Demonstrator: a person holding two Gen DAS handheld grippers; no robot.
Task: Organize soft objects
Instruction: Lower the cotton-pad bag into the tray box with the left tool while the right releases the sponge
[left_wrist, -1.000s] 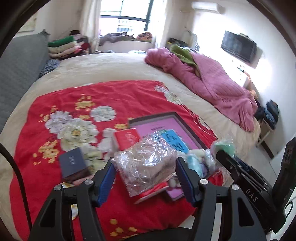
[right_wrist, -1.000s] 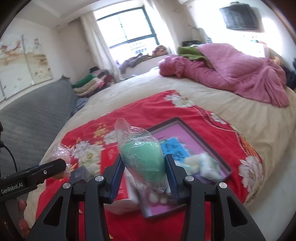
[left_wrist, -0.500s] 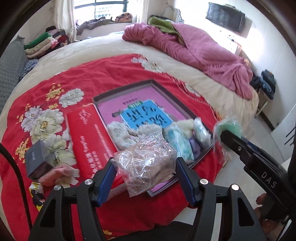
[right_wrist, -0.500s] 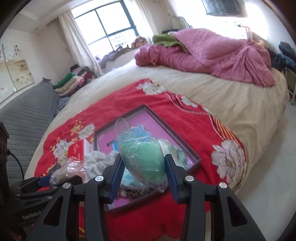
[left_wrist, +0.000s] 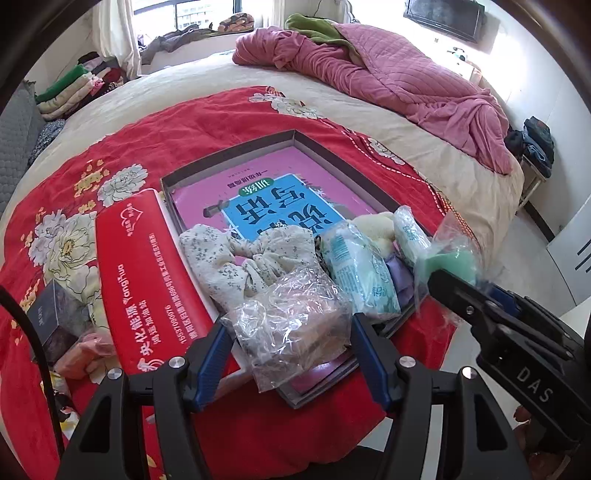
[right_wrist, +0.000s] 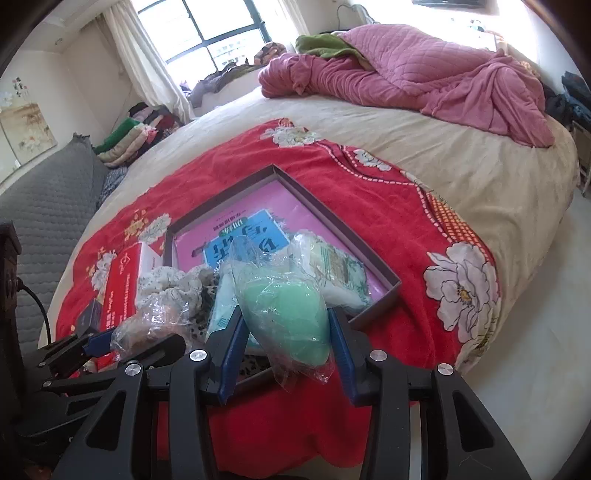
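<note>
My left gripper (left_wrist: 291, 347) is shut on a crinkled clear bag with brownish contents (left_wrist: 295, 328), held over the near end of a shallow dark box (left_wrist: 343, 155) lined with a pink sheet. My right gripper (right_wrist: 284, 328) is shut on a clear bag holding a green soft object (right_wrist: 286, 317), above the box's near corner (right_wrist: 391, 291). Inside the box lie a floral cloth (left_wrist: 236, 258), a pale blue packet (left_wrist: 360, 266) and other small soft packs. Each gripper shows in the other's view: the right gripper (left_wrist: 454, 273) at the right, the left gripper (right_wrist: 122, 339) at the left.
The box rests on a red flowered blanket (left_wrist: 207, 118) spread over a beige bed. A red carton (left_wrist: 144, 273) lies left of the box, with a small dark box (left_wrist: 55, 317) and pink cloth beyond it. A pink quilt (left_wrist: 388, 74) is heaped at the far side. Floor (right_wrist: 535, 332) lies right.
Both grippers have sunk and tipped downward toward the box, each keeping its bag. The box and its contents now fill more of both views.
</note>
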